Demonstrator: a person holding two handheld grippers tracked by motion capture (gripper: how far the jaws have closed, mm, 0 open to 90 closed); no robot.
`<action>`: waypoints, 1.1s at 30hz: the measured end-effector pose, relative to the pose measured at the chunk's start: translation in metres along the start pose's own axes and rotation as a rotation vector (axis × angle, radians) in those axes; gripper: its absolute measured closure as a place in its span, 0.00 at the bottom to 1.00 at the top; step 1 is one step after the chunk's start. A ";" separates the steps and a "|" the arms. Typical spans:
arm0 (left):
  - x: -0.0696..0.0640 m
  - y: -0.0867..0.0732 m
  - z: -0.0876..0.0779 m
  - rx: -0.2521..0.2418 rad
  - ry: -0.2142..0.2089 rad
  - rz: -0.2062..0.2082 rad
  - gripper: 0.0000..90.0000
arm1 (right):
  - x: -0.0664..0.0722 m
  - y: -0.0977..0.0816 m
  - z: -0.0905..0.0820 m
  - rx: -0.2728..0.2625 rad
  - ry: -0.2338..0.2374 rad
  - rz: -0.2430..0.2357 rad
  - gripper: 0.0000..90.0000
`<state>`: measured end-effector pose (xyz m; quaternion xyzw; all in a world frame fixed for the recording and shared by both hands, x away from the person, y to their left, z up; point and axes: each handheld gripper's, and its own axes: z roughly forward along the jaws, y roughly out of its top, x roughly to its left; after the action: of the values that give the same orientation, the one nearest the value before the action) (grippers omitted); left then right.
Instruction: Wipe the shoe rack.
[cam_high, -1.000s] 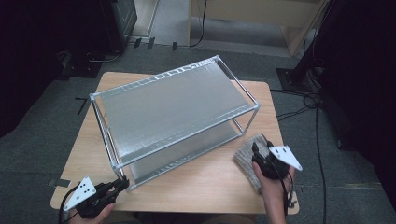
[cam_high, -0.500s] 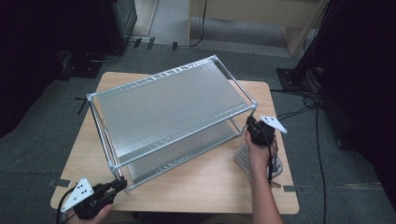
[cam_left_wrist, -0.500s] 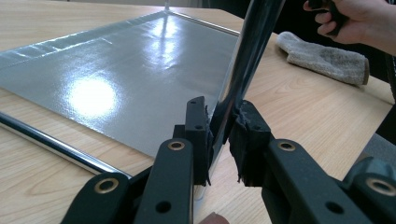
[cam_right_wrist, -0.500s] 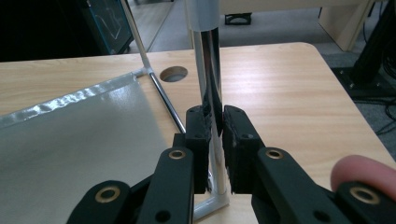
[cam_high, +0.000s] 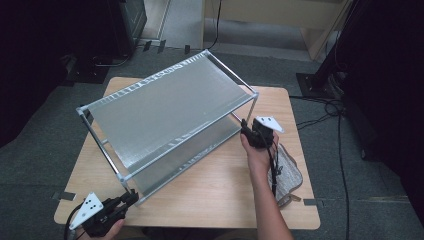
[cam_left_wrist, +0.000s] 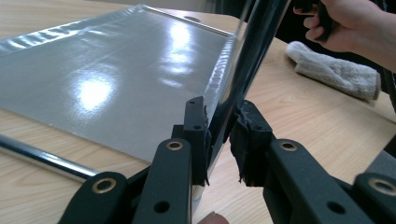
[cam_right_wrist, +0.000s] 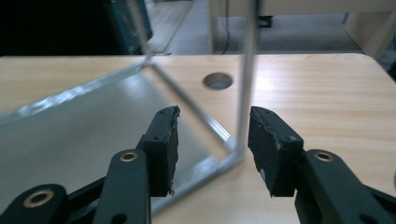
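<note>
right tongs (cam_right_wrist: 212, 140) just opened, astride the two-tier chrome wire rack's (cam_high: 165, 112) upright corner post (cam_right_wrist: 245, 93), unpinched; left tongs (cam_left_wrist: 219, 135) pinch the opposite post (cam_left_wrist: 243, 70).

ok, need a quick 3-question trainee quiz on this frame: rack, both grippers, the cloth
1. True or false: the left gripper is shut on a leg of the metal rack.
2. What stands between the open pads of the right gripper?
A. the grey cloth
B. an upright corner post of the rack
C. a cable
3. In the high view, where does the grey cloth lie?

Key
1. True: its pads press on the near corner leg.
2. B; the pads stand apart from the post on both sides.
3. On the wooden table, beside the person's right forearm, outside the rack.
</note>
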<state>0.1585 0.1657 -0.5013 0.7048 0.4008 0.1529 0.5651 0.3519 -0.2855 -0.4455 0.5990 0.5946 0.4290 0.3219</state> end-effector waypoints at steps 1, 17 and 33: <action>-0.003 0.000 0.002 0.004 -0.008 0.005 0.86 | 0.004 -0.006 -0.010 0.006 0.024 -0.005 0.60; -0.053 0.001 0.051 0.017 -0.125 0.106 0.83 | 0.067 -0.104 -0.119 0.101 0.322 -0.179 0.61; 0.009 0.009 -0.002 -0.070 -0.016 0.052 0.65 | 0.110 -0.121 -0.136 0.040 0.549 -0.185 0.62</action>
<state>0.1659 0.1737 -0.4948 0.6960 0.3721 0.1760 0.5884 0.1689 -0.1834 -0.4812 0.4100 0.7198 0.5322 0.1748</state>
